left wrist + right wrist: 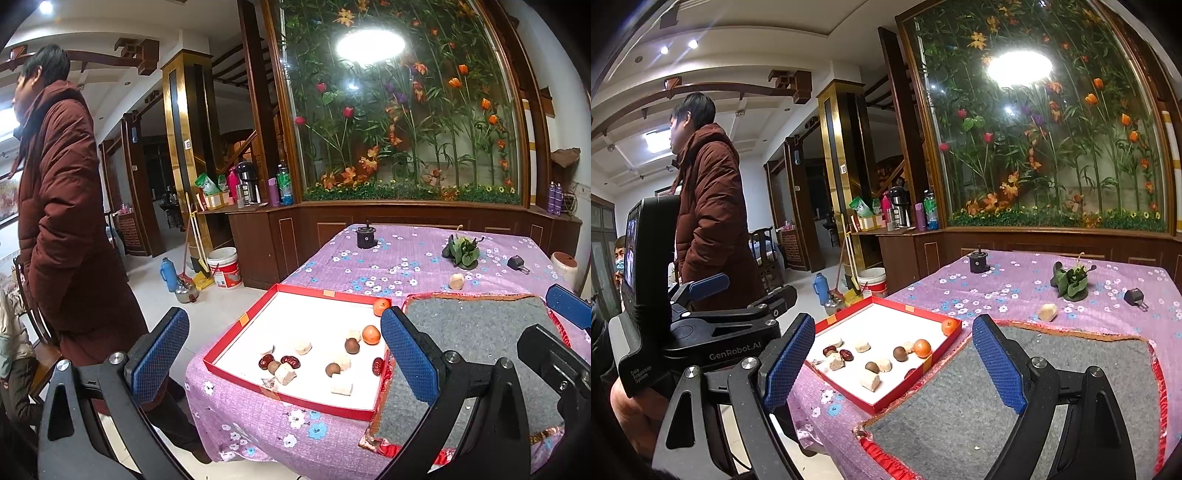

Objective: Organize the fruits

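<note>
Left wrist view, left tongs: spread wide, pinching nothing, hanging over the near edge of the counter in front of the red box.
Left wrist view, fruit: two tangerines, red dates, brown longan-like balls and pale chunks lie loose inside the red box; one more pale piece sits alone beyond the grey mat, well apart from the red box.
Right wrist view, right tongs: also spread, nothing between them, low over the grey mat just right of the red box (the left tool shows at the frame's left).
Right wrist view, fruit: one tangerine rests in the far corner of the red box, another against its right wall.
Handling, my guess: the tangerines look light, round and prone to roll; take them across the middle, gently, as the skin gives. The dates seem small and wrinkled, easy to pinch across the short side. The pale chunks may crumble.
</note>
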